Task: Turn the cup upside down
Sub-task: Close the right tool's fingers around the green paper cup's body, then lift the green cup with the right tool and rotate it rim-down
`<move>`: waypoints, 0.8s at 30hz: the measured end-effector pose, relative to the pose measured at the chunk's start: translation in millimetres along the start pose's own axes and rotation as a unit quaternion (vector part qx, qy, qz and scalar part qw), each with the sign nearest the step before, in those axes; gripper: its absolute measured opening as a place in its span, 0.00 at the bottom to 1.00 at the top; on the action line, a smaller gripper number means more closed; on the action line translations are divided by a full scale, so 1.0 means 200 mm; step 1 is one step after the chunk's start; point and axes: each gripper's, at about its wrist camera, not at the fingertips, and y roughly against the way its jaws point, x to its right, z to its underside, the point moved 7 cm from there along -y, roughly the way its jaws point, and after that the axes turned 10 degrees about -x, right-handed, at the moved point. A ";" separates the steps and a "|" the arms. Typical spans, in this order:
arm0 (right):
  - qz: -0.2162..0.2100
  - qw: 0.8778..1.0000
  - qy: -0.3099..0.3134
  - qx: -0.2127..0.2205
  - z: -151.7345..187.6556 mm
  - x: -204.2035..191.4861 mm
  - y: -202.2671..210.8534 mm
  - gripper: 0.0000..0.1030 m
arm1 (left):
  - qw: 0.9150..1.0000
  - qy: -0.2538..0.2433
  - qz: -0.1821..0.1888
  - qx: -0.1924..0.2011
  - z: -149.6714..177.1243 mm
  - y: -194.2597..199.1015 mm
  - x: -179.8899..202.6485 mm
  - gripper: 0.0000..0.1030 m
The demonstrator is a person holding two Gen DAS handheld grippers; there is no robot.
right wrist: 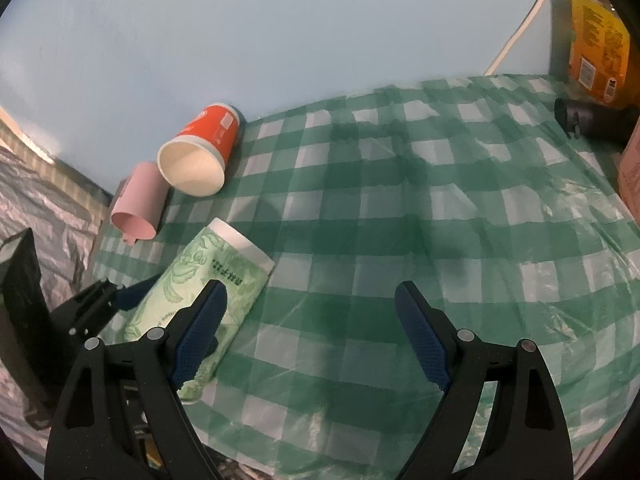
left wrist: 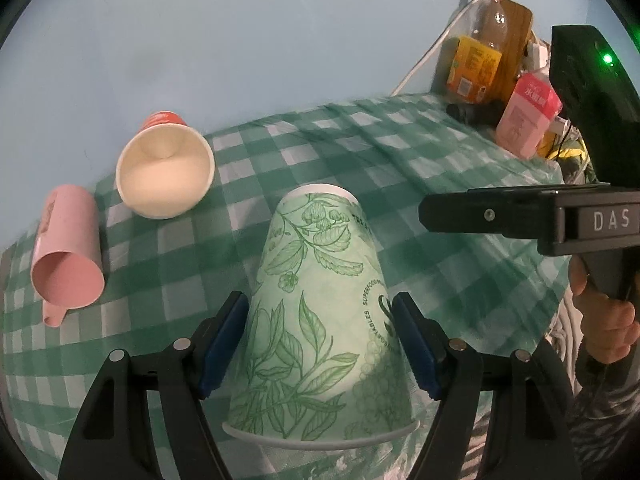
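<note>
A green leaf-print paper cup lies between the blue pads of my left gripper, which is shut on its sides, base pointing away and rim toward the camera. The same cup shows in the right wrist view, tilted over the table's left part with the left gripper around it. My right gripper is open and empty over the checked cloth, to the right of the cup. It also shows in the left wrist view, side on.
An orange paper cup and a pink cup lie on their sides at the far left of the green checked tablecloth. A bottle, an orange carton and a pink carton stand at the far right.
</note>
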 end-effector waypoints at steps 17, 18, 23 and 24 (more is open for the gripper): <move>-0.031 0.999 -0.001 -0.015 -0.02 -0.16 -0.04 0.84 | 0.999 0.006 -0.001 0.043 -0.06 0.17 -0.05 0.79; -0.031 0.999 -0.003 -0.017 -0.03 -0.17 -0.04 0.84 | 0.999 0.009 0.002 0.045 -0.06 0.19 -0.07 0.79; -0.050 0.998 -0.023 -0.030 -0.07 -0.25 -0.08 0.84 | 0.997 0.034 0.001 0.062 -0.05 0.28 -0.19 0.84; -0.054 0.998 -0.029 -0.033 -0.07 -0.26 -0.09 0.84 | 0.996 0.042 -0.006 0.073 -0.05 0.30 -0.24 0.85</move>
